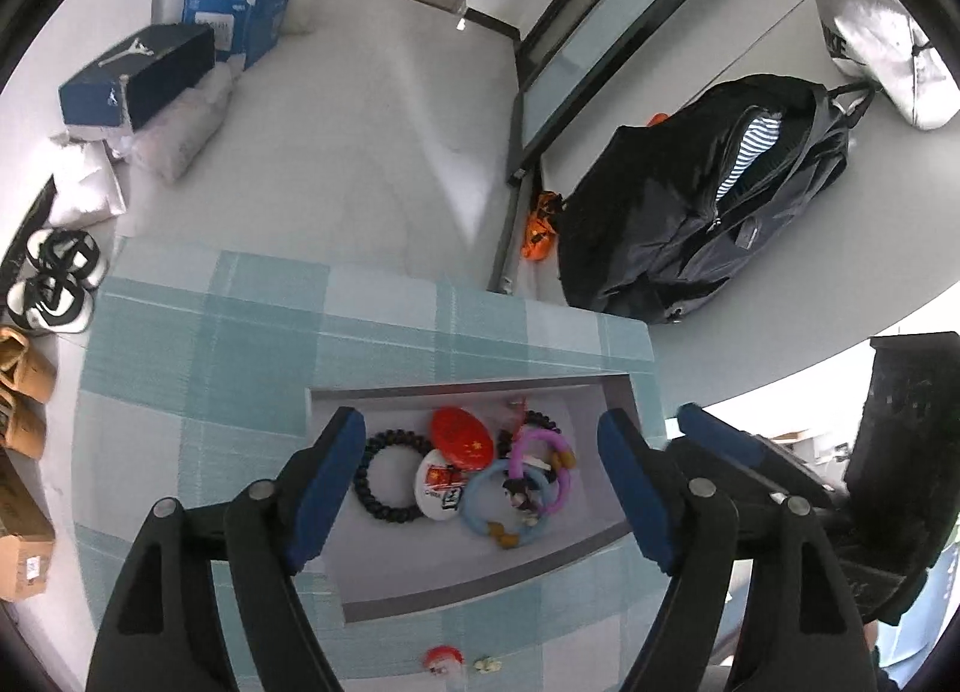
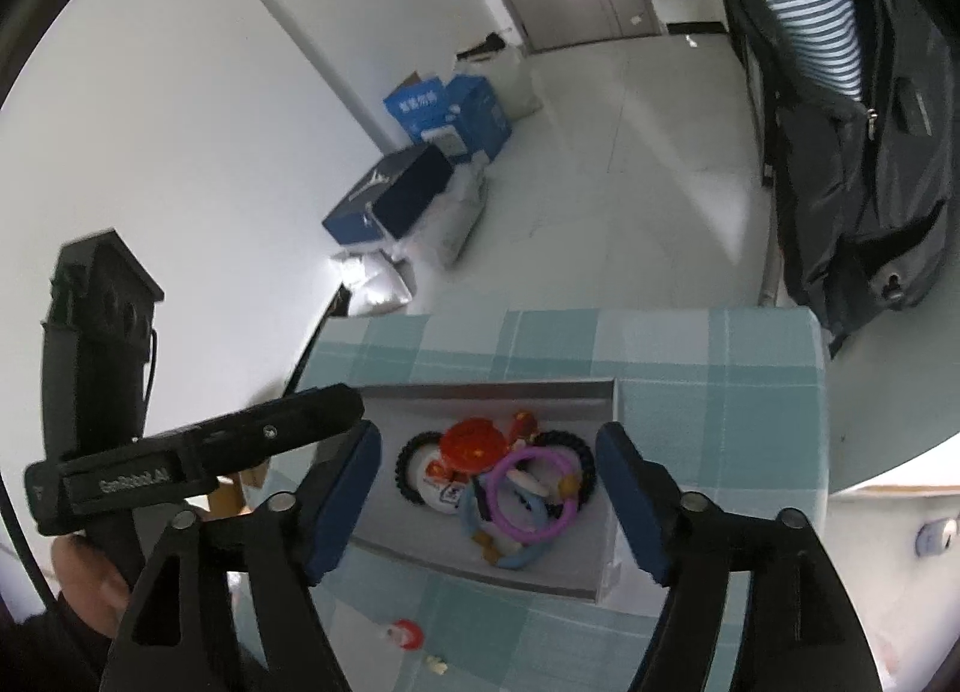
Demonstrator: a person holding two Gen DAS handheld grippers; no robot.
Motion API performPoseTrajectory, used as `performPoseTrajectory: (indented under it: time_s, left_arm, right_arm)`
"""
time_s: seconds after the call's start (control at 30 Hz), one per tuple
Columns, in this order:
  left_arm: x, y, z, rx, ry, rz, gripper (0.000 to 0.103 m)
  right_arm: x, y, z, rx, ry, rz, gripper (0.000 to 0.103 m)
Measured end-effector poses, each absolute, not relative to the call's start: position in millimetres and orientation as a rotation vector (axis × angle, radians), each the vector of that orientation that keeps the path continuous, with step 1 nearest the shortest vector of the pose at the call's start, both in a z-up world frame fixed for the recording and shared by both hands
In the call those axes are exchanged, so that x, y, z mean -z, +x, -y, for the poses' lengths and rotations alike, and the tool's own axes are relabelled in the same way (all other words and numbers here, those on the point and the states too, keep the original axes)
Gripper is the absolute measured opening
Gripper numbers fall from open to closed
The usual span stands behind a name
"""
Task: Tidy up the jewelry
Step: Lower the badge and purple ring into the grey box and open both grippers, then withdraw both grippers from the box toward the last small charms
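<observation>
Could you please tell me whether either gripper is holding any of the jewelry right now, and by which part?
Nothing is held: the left gripper and right gripper are open above the tray.

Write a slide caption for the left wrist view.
Open left tongs above a grey box holding bracelets and badges.

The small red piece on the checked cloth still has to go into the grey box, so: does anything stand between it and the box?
Nothing visible does. The small red piece lies on bare checked cloth just before the grey box; only the box's low near wall must be cleared. Both open grippers hold nothing.
</observation>
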State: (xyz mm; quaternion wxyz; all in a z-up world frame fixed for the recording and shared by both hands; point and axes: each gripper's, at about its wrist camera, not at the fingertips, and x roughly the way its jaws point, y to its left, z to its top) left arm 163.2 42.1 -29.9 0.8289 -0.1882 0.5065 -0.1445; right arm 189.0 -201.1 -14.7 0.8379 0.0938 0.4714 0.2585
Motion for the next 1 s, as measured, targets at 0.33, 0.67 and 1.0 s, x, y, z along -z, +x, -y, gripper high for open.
performPoseTrajectory:
  time_s: [0.33, 0.67, 1.0]
  left_arm:
    - [12, 140, -41, 0.206, -0.287, -0.981, 0.077]
    - [8, 109, -43, 0.129, -0.236, -0.926, 0.077]
    - [7, 76, -34, 0.128, -0.135, -0.887, 0.077]
  right_arm:
    - [3, 178, 209, -0.513, 0.173, -0.941, 0.081]
    - [-12, 153, 214, -0.520, 0.161, -0.867, 0.087]
    - [-17, 126, 221, -0.523, 0.151, -0.822, 0.100]
